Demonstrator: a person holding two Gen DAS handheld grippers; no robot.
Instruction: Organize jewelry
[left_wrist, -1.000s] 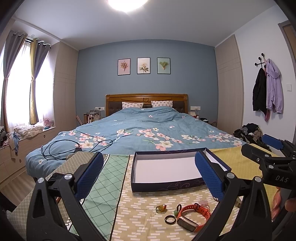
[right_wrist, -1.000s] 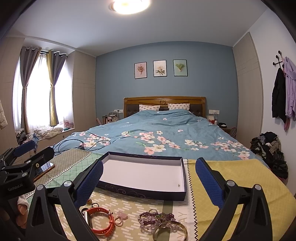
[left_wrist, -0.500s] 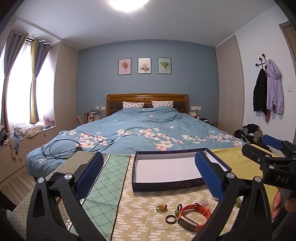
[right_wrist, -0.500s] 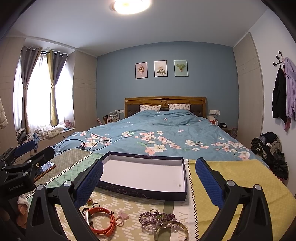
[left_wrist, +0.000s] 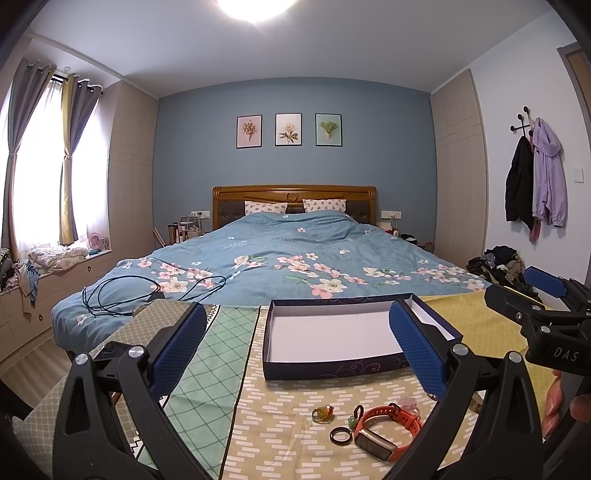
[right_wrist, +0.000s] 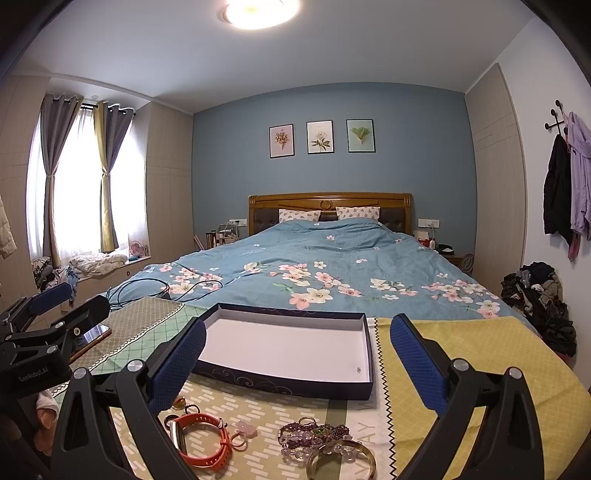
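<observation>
Jewelry sits loose on the patterned cloth (right_wrist: 258, 410) covering the surface, all at the near edge, none in the box. Orange-strap watch (left_wrist: 388, 424) lies on its side; black ring (left_wrist: 339, 435) just beside it at 9 o'clock, small green charm (left_wrist: 351, 421) touching or nearly touching the strap, amber ring (left_wrist: 322, 413) a bit further out at 10 o'clock. Right wrist view shows the same watch (right_wrist: 201, 439) at lower left, pink flower piece (right_wrist: 245, 430) just beside it at 3 o'clock. Purple bead bracelet (right_wrist: 314, 434) lies right of that, with a gold bangle (right_wrist: 341, 461) overlapping it at 5 o'clock, partly cut off by the frame edge.

Dark blue open box (right_wrist: 288, 384), white inside, sits at 12 o'clock from the jewelry, well apart from it. One tiny dark speck near its right front corner; can't tell what it is.

Left tongs (left_wrist: 295, 347): blue pads spread wide, gripping nothing, hovering above the cloth, framing the box. Right tongs (right_wrist: 295, 350): same, wide apart, nothing between them. Each shows at the edge of the other's view.

Phone (right_wrist: 90, 334) lies on the cloth at far left. Bed (right_wrist: 332, 266) with blue floral duvet behind the surface, black cable (left_wrist: 147, 291) coiled on its near left corner.
</observation>
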